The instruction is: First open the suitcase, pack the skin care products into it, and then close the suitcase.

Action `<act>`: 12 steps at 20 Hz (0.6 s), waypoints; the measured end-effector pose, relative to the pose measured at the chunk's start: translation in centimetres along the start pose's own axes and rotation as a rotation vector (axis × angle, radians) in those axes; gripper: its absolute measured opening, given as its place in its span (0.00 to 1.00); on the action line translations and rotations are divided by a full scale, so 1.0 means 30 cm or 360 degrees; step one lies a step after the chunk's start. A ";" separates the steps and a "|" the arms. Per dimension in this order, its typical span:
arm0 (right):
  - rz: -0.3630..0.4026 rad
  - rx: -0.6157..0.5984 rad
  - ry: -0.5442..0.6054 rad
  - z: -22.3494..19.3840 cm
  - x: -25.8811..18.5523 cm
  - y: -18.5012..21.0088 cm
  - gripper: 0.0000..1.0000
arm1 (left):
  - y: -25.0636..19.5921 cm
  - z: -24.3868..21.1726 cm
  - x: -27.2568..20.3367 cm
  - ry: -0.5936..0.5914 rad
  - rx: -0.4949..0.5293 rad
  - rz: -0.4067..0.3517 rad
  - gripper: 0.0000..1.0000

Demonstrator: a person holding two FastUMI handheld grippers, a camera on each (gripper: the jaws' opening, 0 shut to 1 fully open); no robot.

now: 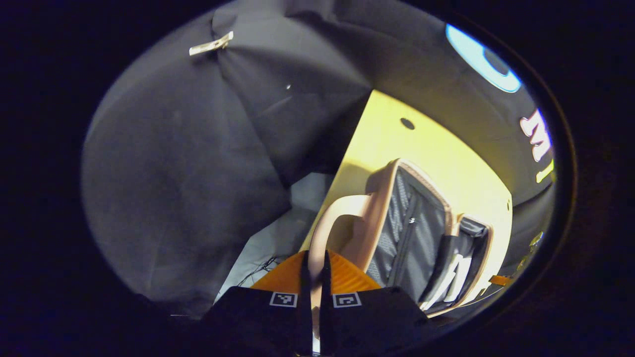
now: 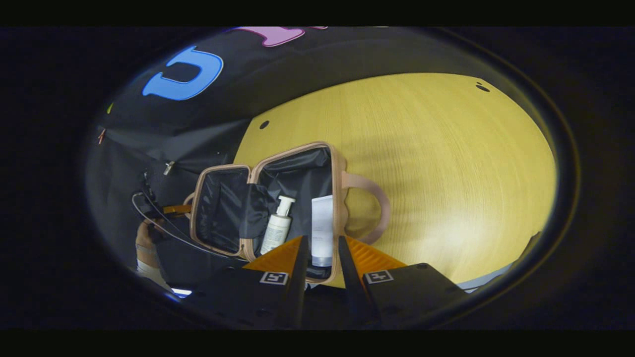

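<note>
A pink suitcase [image 2: 292,148] lies open on the yellow table [image 2: 446,173], both halves lined in black. In the right half lie a white pump bottle [image 2: 277,228] and a white tube [image 2: 322,218]. My right gripper [image 2: 321,240] hangs open just above the tube's near end, one finger on either side and neither touching it. In the left gripper view the suitcase [image 1: 397,233] is seen from the side, and my left gripper [image 1: 315,255] is shut on the pink handle [image 1: 337,208] of the near half. The white products [image 1: 459,270] show in the far half.
A second pink handle [image 2: 369,208] juts from the right half over the table. A hand [image 2: 144,238] and a cable [image 2: 163,233] are at the suitcase's left side against the black cloth. Bare tabletop stretches to the right.
</note>
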State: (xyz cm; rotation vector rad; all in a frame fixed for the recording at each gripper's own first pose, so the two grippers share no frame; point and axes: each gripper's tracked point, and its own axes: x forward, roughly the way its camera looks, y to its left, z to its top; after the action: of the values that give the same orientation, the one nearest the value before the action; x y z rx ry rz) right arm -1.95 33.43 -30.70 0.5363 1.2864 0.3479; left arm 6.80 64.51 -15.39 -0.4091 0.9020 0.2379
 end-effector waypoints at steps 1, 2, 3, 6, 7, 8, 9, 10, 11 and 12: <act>-0.0005 -0.0012 -0.0011 0.001 -0.004 -0.007 0.41 | -0.024 0.018 -0.040 -0.0040 0.0033 -0.0031 0.11; -0.0012 -0.0019 -0.0016 -0.004 -0.009 -0.016 0.41 | -0.053 0.028 -0.073 -0.0079 0.0080 -0.0052 0.10; -0.0019 -0.0023 -0.0019 -0.007 -0.014 -0.025 0.41 | -0.083 0.041 -0.110 -0.0123 0.0124 -0.0073 0.10; -0.0019 -0.0012 -0.0051 -0.009 -0.034 -0.047 0.41 | -0.207 0.048 -0.245 -0.0214 0.0197 -0.0200 0.13; -0.0013 -0.0002 -0.0062 -0.009 -0.045 -0.050 0.41 | -0.258 0.050 -0.283 -0.0244 0.0220 -0.0247 0.10; -0.0007 0.0007 -0.0078 -0.007 -0.053 -0.055 0.41 | -0.326 0.063 -0.316 -0.0269 0.0245 -0.0301 0.10; -0.0002 0.0013 -0.0091 -0.010 -0.063 -0.061 0.41 | -0.387 0.061 -0.349 -0.0284 0.0266 -0.0354 0.09; 0.0000 0.0016 -0.0105 -0.014 -0.074 -0.070 0.41 | -0.460 0.055 -0.388 -0.0306 0.0298 -0.0407 0.10; -0.0001 0.0017 -0.0116 -0.019 -0.086 -0.083 0.41 | -0.519 0.045 -0.411 -0.0317 0.0333 -0.0447 0.10; -0.0003 0.0022 -0.0127 -0.027 -0.102 -0.094 0.41 | -0.587 0.028 -0.431 -0.0323 0.0386 -0.0492 0.10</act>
State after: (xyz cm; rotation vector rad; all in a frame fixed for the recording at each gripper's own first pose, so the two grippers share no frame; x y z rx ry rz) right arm -3.64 29.61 -29.96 0.5555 1.2129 0.3134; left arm 6.11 48.70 -0.31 -0.2876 0.6478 -0.1123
